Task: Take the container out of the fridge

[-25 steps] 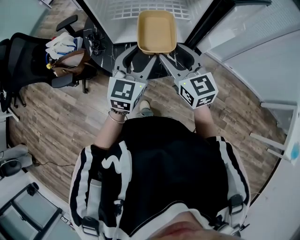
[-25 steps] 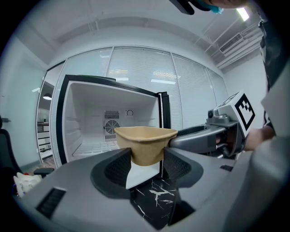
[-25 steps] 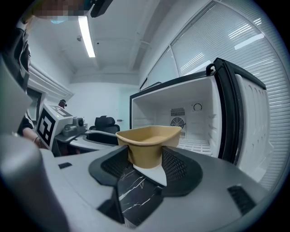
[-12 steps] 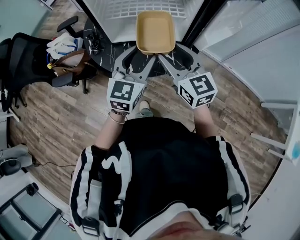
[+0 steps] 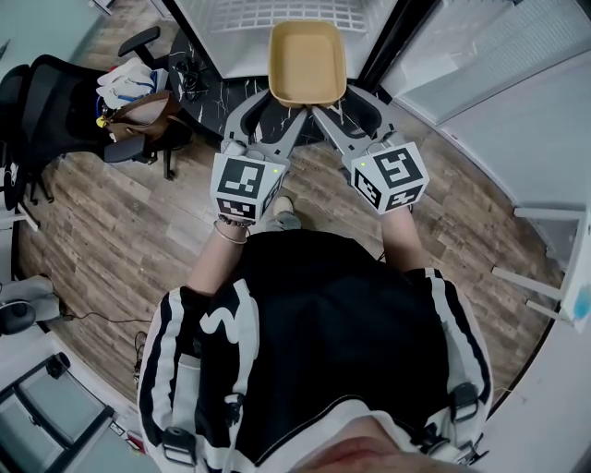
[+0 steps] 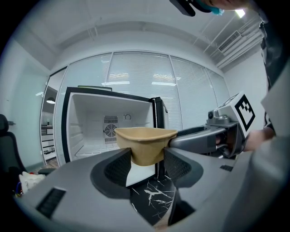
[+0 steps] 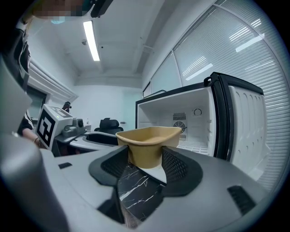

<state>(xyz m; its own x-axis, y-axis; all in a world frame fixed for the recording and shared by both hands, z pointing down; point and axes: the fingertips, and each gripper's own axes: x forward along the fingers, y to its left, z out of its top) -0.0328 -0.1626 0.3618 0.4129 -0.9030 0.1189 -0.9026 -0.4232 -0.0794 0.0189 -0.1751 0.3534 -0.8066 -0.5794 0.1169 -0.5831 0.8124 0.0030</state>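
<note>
A tan, empty, rectangular container (image 5: 307,63) is held in the air in front of the open fridge (image 5: 277,17), outside its white interior. My left gripper (image 5: 280,104) is shut on its near left corner and my right gripper (image 5: 333,104) is shut on its near right corner. In the left gripper view the container (image 6: 145,146) sits between the jaws of the left gripper (image 6: 146,164), with the fridge (image 6: 90,124) open behind it. The right gripper view shows the container (image 7: 149,146) pinched in the right gripper (image 7: 146,162), and the fridge (image 7: 199,122) behind to the right.
A black office chair (image 5: 55,102) with a brown bag (image 5: 138,115) stands at the left. A black marble-patterned surface (image 5: 199,92) lies below the fridge. The glass wall (image 5: 489,65) and white rails (image 5: 545,249) are at the right. The floor is wood.
Both grippers keep hold of the container in about the same place. Only the head view has shifted a little.
</note>
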